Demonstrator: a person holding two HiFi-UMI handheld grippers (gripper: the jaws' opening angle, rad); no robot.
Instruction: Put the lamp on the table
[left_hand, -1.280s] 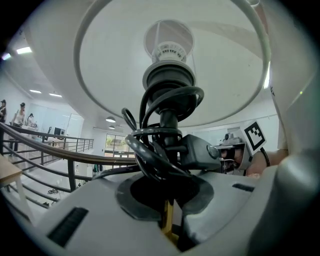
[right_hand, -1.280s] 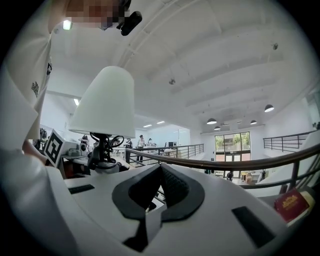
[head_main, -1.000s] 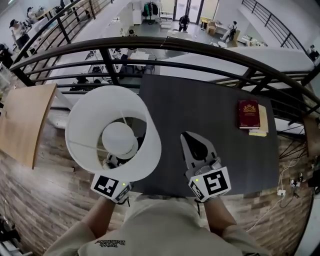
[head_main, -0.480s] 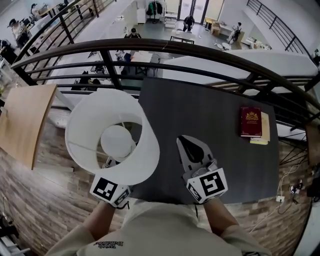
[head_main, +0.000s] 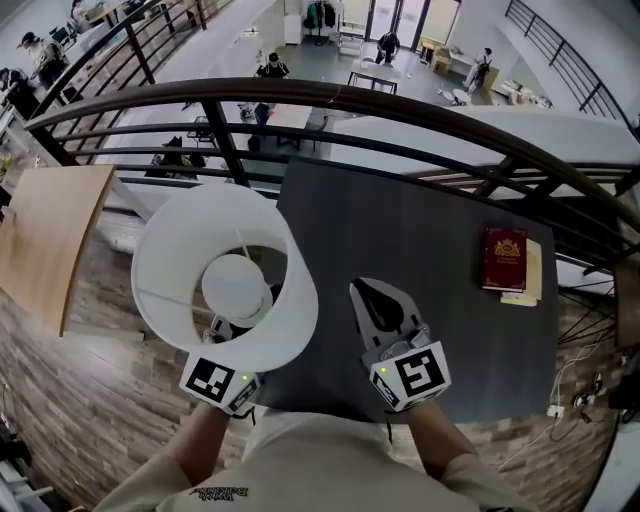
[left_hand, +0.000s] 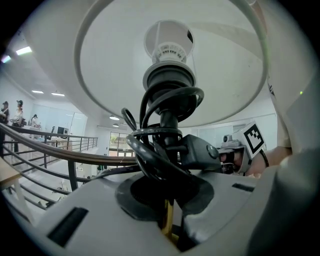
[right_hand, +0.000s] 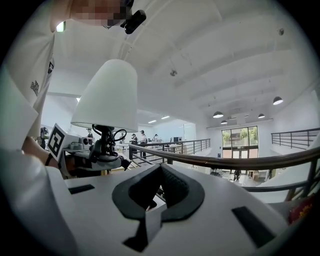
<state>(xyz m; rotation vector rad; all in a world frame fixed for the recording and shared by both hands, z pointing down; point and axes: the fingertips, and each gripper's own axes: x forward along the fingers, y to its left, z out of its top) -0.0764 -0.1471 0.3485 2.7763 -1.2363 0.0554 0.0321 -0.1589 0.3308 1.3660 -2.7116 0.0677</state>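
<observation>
Left gripper (left_hand: 167, 224): jaws closed on the lamp (head_main: 225, 275), clamped low on its thin brass-coloured stem. A black cord (left_hand: 150, 150) is looped in coils round the stem just above the jaws, with a black switch block on it to the right. The bulb socket and the inside of the white shade (left_hand: 170, 60) fill the left gripper view above.

Lamp position: held upright in the air, off the table (head_main: 420, 230). In the head view the shade sits over the table's near left edge, partly above the wood-pattern floor (head_main: 90, 380). Lamp base: not visible in any view.

Right gripper (head_main: 362, 290): jaws closed tip to tip, nothing between the pads. It hovers over the near part of the table, just right of the lamp and apart from it. The right gripper view shows the lamp and the left gripper off to its left.

Also on the table: a red book (head_main: 503, 257) lying on a pale one, near the right edge and well apart from both grippers. A dark railing (head_main: 400, 105) runs behind the table.
</observation>
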